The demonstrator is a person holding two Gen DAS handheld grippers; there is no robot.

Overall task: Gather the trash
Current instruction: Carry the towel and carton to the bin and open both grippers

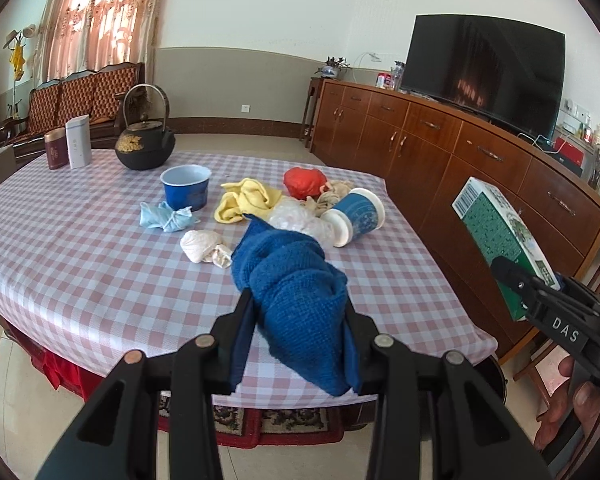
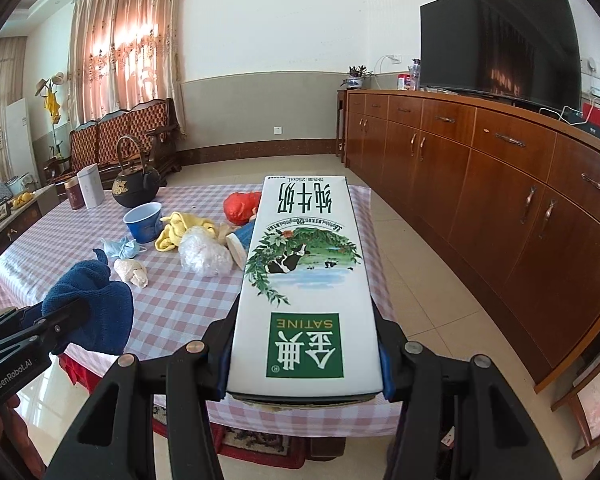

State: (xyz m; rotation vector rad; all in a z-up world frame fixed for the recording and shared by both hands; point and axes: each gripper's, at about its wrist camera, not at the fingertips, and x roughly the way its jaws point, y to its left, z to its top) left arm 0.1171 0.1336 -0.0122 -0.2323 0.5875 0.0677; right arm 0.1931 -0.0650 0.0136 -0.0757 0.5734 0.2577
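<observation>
A blue cloth (image 1: 296, 280) is held bunched between the jaws of the left gripper (image 1: 300, 312), lifted above the near edge of the counter (image 1: 80, 240). The same cloth (image 2: 92, 304) is seen from the right wrist view, hanging clear of the checked covering. A milk carton (image 2: 306, 280) is clamped lengthwise by its long sides in the jaws of the right gripper (image 2: 304, 344), flat face up, out past the counter's right corner and over the floor; in the left view the carton (image 1: 500, 240) is seen tilted, raised off to the right.

Both loads are judged to be carried off the counter together, one per gripper, presumably to save a trip. No bin is seen in either view.

Trash left on the counter, clustered near the middle:
- upright blue cup (image 1: 186, 186)
- tipped blue-and-white cup (image 1: 356, 216), lying on its side
- crumpled yellow cloth (image 1: 244, 200)
- red bag (image 1: 304, 182)
- clear plastic wad (image 1: 296, 218), just beside the tipped cup
- light-blue face mask (image 1: 166, 216)
- pale paper wad (image 1: 204, 246)
- beige rag (image 1: 336, 194), behind the tipped cup

A black kettle (image 1: 144, 142) and two tins (image 1: 68, 144) stand at the far side, well apart from the litter; these are judged to be keepers.

The task is judged partly done.
</observation>
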